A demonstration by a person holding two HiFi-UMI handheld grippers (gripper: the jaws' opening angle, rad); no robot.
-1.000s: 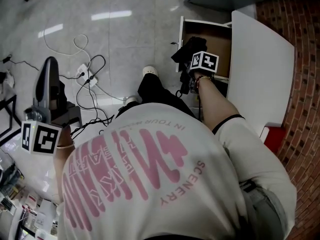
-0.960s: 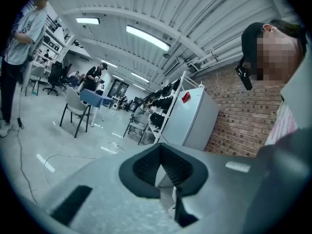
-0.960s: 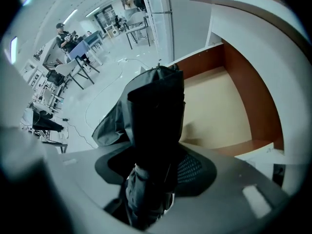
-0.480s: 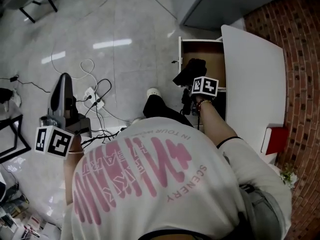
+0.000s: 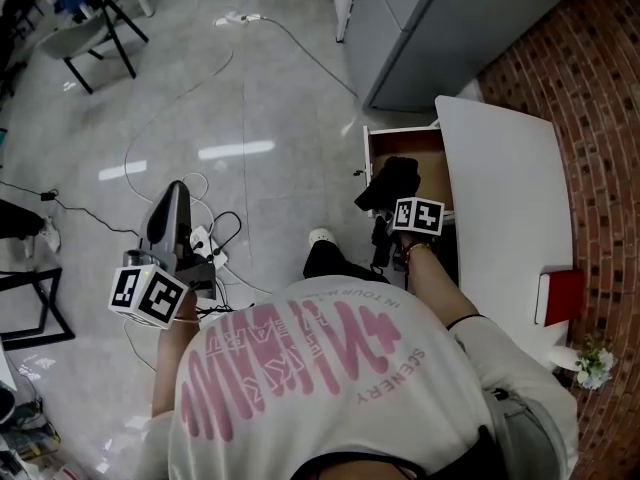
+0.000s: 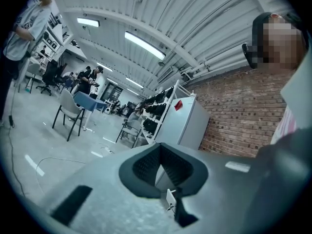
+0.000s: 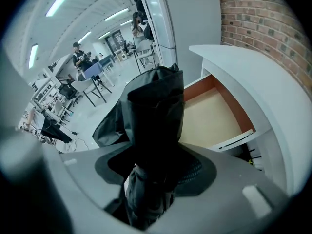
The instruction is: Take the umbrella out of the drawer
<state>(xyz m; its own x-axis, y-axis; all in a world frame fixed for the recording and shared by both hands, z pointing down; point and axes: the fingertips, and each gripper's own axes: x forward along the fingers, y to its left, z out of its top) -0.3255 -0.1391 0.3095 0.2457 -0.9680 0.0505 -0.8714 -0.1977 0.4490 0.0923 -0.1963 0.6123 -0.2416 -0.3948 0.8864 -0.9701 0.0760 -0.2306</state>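
A black folded umbrella [image 5: 393,181] hangs above the open white drawer [image 5: 438,176], whose bare wooden bottom [image 7: 209,118] shows in the right gripper view. My right gripper [image 5: 388,230] points steeply down and is shut on the umbrella [image 7: 156,126]. The umbrella's loose fabric rises past the jaws, and its lower end is pinched between the pads [image 7: 197,172]. My left gripper [image 5: 176,196] is held out level over the floor, far to the left. Its jaws [image 6: 163,167] meet with nothing between them.
The drawer belongs to a white cabinet top [image 5: 500,198] against a brick wall [image 5: 600,118]. A red box [image 5: 558,296] lies on its near end. A tall grey cabinet [image 5: 450,28] stands behind. Cables and a power strip [image 5: 205,243] lie on the floor beside my left gripper.
My right gripper has risen with the umbrella, which now hangs higher above the drawer. The left gripper has shifted a little, and the head view has pulled back to show more of the room.
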